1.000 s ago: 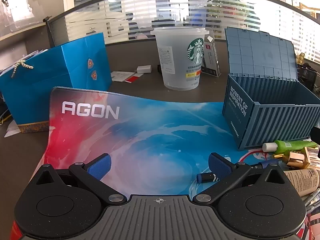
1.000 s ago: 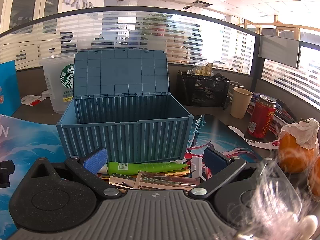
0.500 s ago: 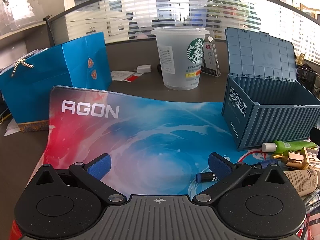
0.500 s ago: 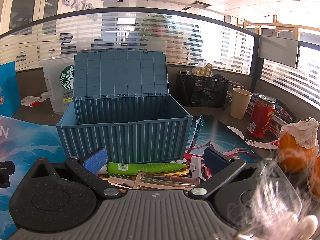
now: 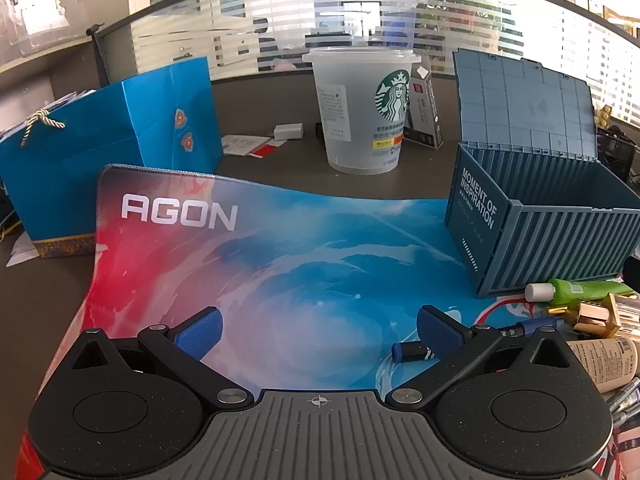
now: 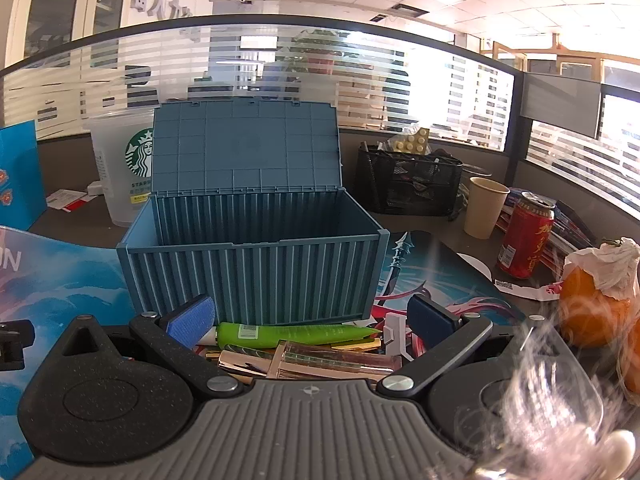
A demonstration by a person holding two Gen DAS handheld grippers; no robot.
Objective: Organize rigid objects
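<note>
A blue container-shaped box (image 6: 256, 276) stands open on the desk mat, lid up; it also shows in the left wrist view (image 5: 532, 232) at right. In front of it lies a pile: a green tube (image 6: 296, 332), a rose-gold bottle (image 6: 320, 360), and in the left wrist view the green tube (image 5: 580, 290), a gold-capped bottle (image 5: 592, 316), a beige tube (image 5: 604, 364) and a blue marker (image 5: 412, 351). My right gripper (image 6: 310, 318) is open, its fingers astride the pile, empty. My left gripper (image 5: 318, 328) is open and empty over the mat, the marker beside its right finger.
A Starbucks cup (image 5: 364, 108) and a blue gift bag (image 5: 112, 148) stand behind the AGON mat (image 5: 240, 264). To the right are a black mesh organizer (image 6: 408, 184), a paper cup (image 6: 486, 208), a red can (image 6: 524, 236) and oranges (image 6: 588, 304).
</note>
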